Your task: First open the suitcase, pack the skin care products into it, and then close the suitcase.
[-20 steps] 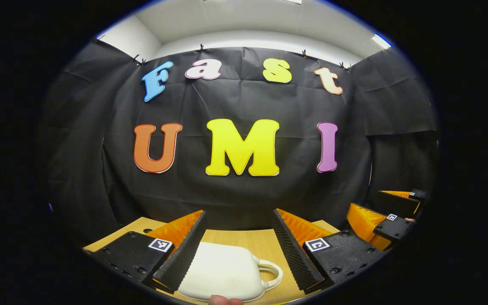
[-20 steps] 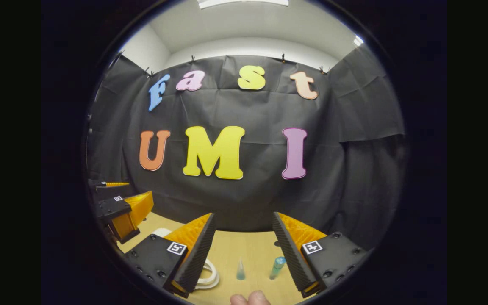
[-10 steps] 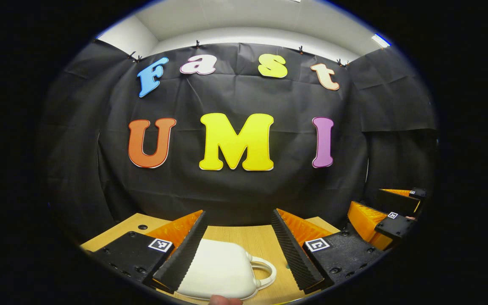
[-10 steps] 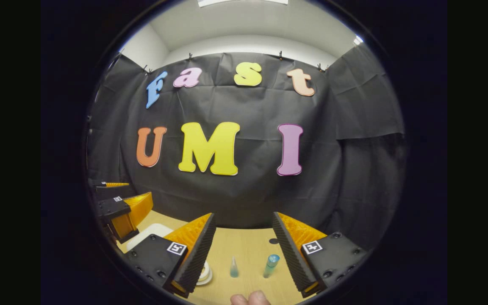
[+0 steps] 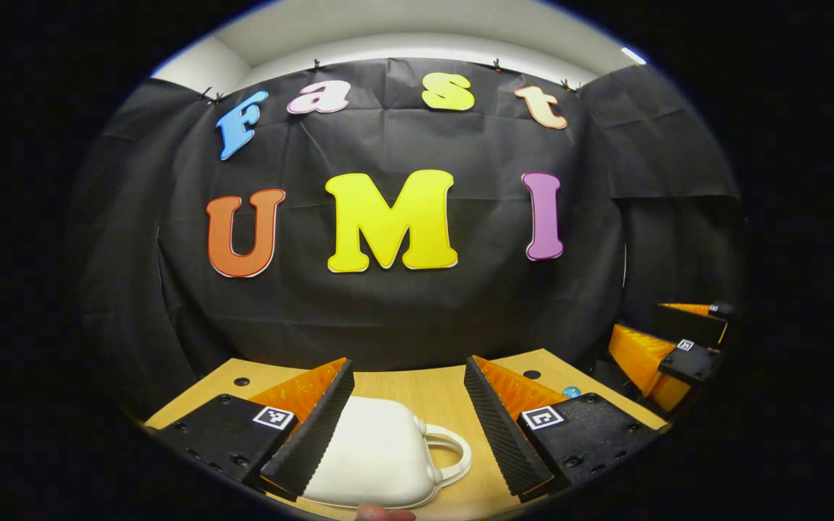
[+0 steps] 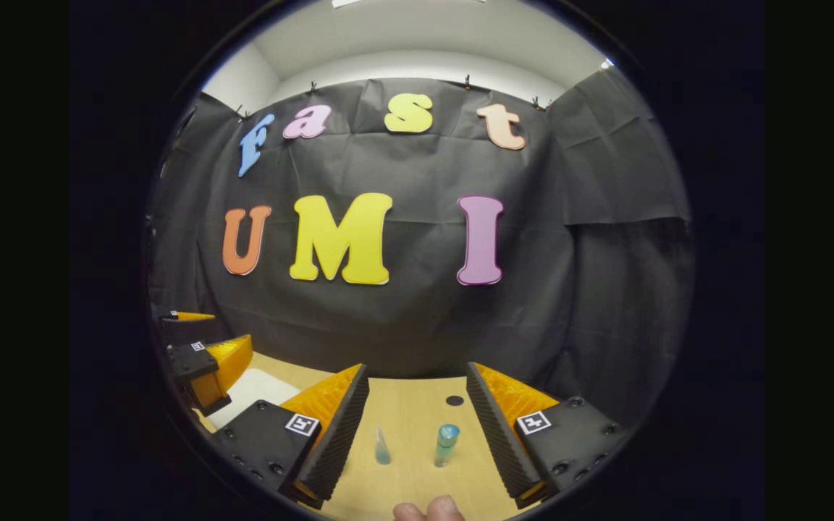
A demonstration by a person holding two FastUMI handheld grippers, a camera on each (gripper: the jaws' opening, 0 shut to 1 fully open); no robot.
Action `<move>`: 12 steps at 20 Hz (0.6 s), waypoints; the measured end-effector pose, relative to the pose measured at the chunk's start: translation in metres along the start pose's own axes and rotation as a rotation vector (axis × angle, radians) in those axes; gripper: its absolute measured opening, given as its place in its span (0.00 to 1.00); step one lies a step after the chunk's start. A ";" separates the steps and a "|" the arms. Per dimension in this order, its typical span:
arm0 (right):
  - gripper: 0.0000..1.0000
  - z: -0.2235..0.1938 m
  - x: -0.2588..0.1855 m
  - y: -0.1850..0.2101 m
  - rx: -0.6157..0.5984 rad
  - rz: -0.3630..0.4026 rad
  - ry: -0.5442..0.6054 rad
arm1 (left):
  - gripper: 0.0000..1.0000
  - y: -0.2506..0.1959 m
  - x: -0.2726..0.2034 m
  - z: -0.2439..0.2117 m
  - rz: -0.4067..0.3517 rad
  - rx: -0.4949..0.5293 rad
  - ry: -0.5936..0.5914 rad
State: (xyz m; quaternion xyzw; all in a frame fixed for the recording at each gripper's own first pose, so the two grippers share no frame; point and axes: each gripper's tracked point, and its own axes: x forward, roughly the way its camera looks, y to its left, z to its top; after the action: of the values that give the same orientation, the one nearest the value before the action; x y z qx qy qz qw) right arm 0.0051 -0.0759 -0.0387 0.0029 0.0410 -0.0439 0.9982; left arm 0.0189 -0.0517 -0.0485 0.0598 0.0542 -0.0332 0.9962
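Note:
A small white suitcase (image 5: 381, 456) lies shut on the wooden table (image 5: 424, 394), its handle (image 5: 455, 452) pointing right. My left gripper (image 5: 407, 363) hovers open over it, the case partly under the left finger; it also appears as the left gripper (image 6: 203, 334) at the edge of the right gripper view. My right gripper (image 6: 417, 367) is open above two skin care items: a small clear pointed bottle (image 6: 382, 447) and a teal bottle with a blue cap (image 6: 446, 443), both standing upright. The suitcase (image 6: 250, 387) shows to their left. The right gripper (image 5: 659, 329) sits at the far right.
The black cloth wall hangs just behind the table's far edge. Round holes (image 6: 455, 400) dot the tabletop (image 6: 417, 405). A blue cap (image 5: 571, 391) peeks beside my left gripper's right finger. A fingertip (image 6: 428, 510) shows at the bottom edge.
Both views have tipped downward, so more tabletop shows. The suitcase and both bottles sit higher in the views. Both grippers stayed open.

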 end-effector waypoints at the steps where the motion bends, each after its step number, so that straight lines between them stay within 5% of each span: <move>1: 0.80 -0.003 0.000 -0.006 -0.007 -0.010 0.007 | 0.98 -0.004 0.003 -0.006 -0.012 0.041 0.013; 7: 0.80 -0.020 -0.001 -0.071 -0.028 -0.128 0.041 | 0.98 -0.050 0.014 -0.060 -0.153 0.289 0.138; 12: 0.81 -0.041 -0.018 -0.134 -0.053 -0.249 0.091 | 0.99 -0.079 0.021 -0.143 -0.225 0.578 0.377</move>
State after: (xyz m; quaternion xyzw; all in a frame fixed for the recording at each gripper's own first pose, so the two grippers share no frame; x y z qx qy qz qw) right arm -0.0279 -0.2075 -0.0780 -0.0263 0.0874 -0.1662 0.9819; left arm 0.0188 -0.1136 -0.2012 0.3374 0.2313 -0.1449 0.9009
